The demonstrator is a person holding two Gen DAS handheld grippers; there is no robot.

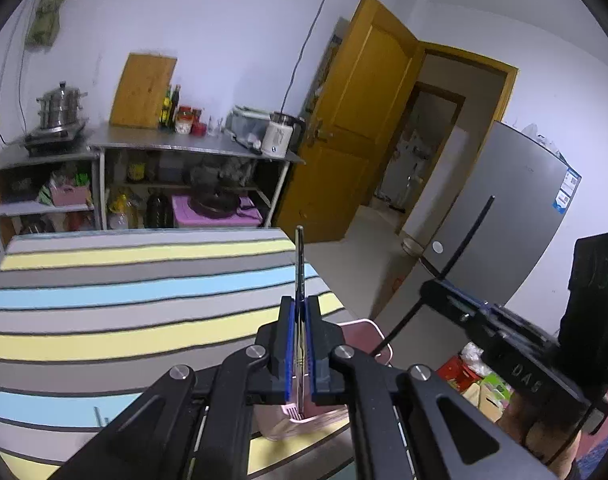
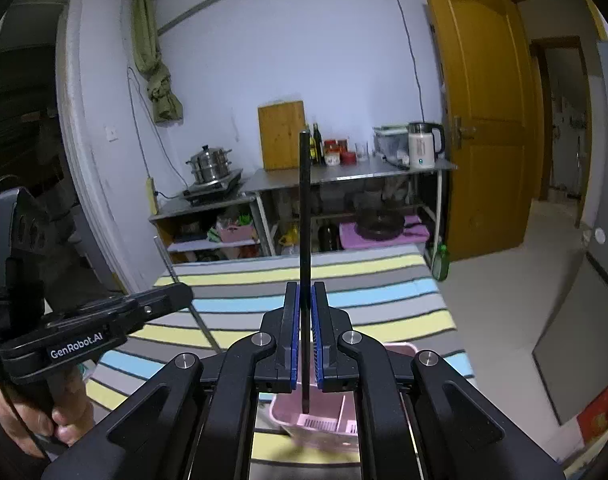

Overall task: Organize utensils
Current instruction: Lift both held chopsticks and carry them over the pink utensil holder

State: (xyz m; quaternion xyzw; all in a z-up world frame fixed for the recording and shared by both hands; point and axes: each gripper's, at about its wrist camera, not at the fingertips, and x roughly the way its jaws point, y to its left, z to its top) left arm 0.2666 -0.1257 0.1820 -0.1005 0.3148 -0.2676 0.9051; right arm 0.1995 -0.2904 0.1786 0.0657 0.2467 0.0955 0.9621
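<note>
Utensils stood pinched edge-on in both claws above the near end of the striped table (image 1: 104, 320). The left gripper (image 1: 300, 336) was pressed together on a thin metal utensil (image 1: 299, 264), its shaft rising far past the pads. The right gripper (image 2: 305, 332) clamped a flat black utensil (image 2: 305, 208) the same way. A pink basket (image 2: 328, 424) sat just below both. Each piece looked light, stiff and slick, best held low on the shaft.
</note>
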